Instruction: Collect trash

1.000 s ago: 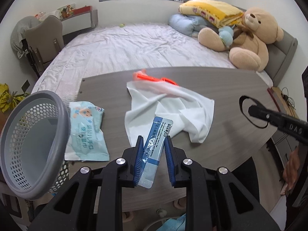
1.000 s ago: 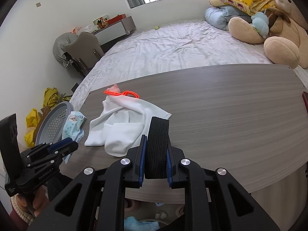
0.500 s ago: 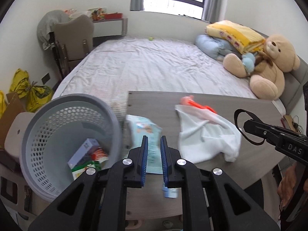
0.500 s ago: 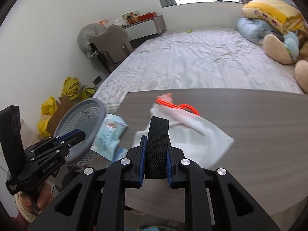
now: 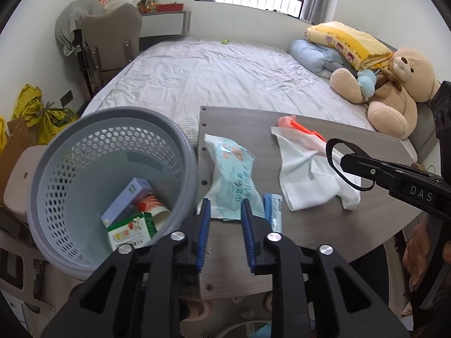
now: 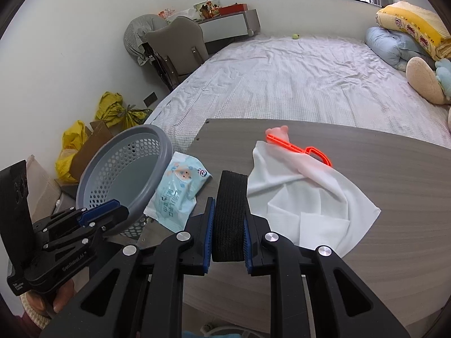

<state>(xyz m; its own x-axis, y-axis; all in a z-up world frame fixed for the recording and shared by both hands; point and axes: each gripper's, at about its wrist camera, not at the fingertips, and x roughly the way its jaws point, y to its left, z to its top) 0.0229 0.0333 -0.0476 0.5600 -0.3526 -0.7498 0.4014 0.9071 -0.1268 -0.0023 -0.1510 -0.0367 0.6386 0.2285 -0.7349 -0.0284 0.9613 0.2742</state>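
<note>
Two claws work at the near corner of the grey tabletop (image 5: 231, 267). The left claw (image 5: 224, 207) is spread with nothing between its blue pads; it hovers at the tabletop's left edge, just right of the grey perforated bin (image 5: 84, 146). A blue sachet (image 5: 272, 211) lies flat on the tabletop just right of this claw's right finger, partly hidden behind it; whether they touch cannot be told. A pale blue wipes pack (image 5: 234, 180) lies beyond the claw's tips, near the bin's rim. Inside the bin sit a lilac box (image 5: 126, 200) and a green-and-white carton (image 5: 132, 231). The right claw (image 6: 229, 205) is pinching a black woven strap (image 6: 229, 214), which stands upright between its pads, over the tabletop's near edge. Ahead of it lies a white cloth (image 6: 310, 205), crumpled, with an orange plastic tool (image 6: 298, 148) partly tucked under its far edge. The wipes pack (image 6: 180, 188) lies to the left of the strap, between it and the bin (image 6: 124, 174).
</note>
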